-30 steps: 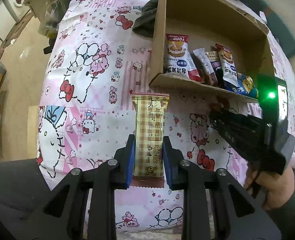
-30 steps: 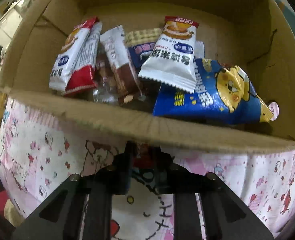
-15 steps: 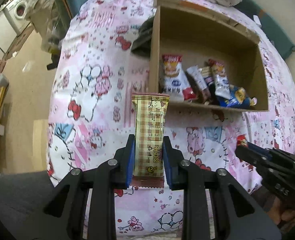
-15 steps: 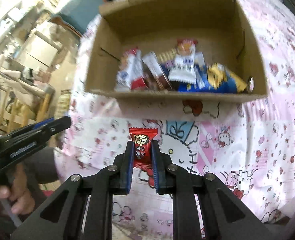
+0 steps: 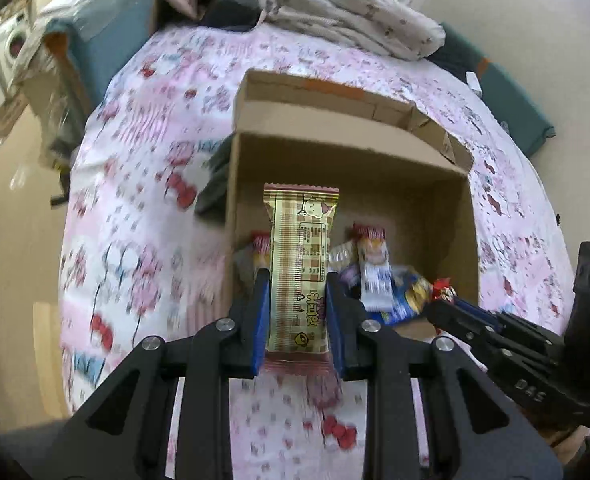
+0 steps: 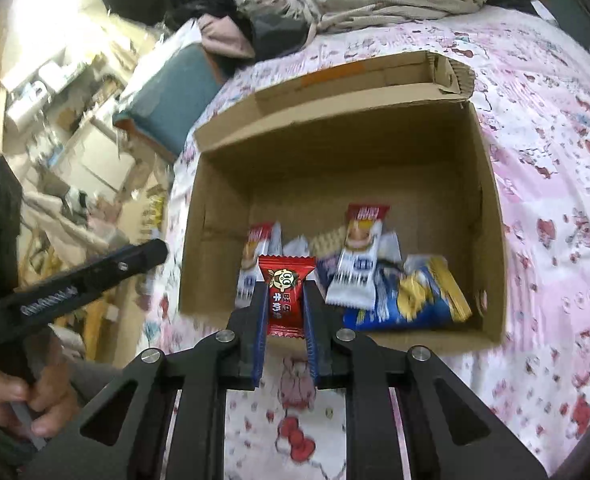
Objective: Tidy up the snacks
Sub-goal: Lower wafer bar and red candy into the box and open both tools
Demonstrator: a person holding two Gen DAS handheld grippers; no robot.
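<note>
My left gripper (image 5: 297, 300) is shut on a long tan plaid snack bar (image 5: 300, 256), held upright over the near edge of the open cardboard box (image 5: 375, 160). My right gripper (image 6: 285, 304) is shut on a small red candy packet (image 6: 285, 294), held just in front of the box (image 6: 335, 152). It also shows at the right of the left wrist view (image 5: 441, 292). Several snack packets (image 6: 359, 264) and a blue bag (image 6: 411, 300) lie inside the box at its near side.
The box sits on a bed with a pink cartoon-print sheet (image 5: 135, 220). A crumpled blanket (image 5: 347, 8) and clothes lie at the bed's far end. A teal cushion (image 6: 167, 100) is beyond the left edge. A dark object (image 5: 211, 184) lies left of the box.
Both grippers rose and moved toward the box with their snacks, so I now look down into it from above. Their grips are unchanged.
</note>
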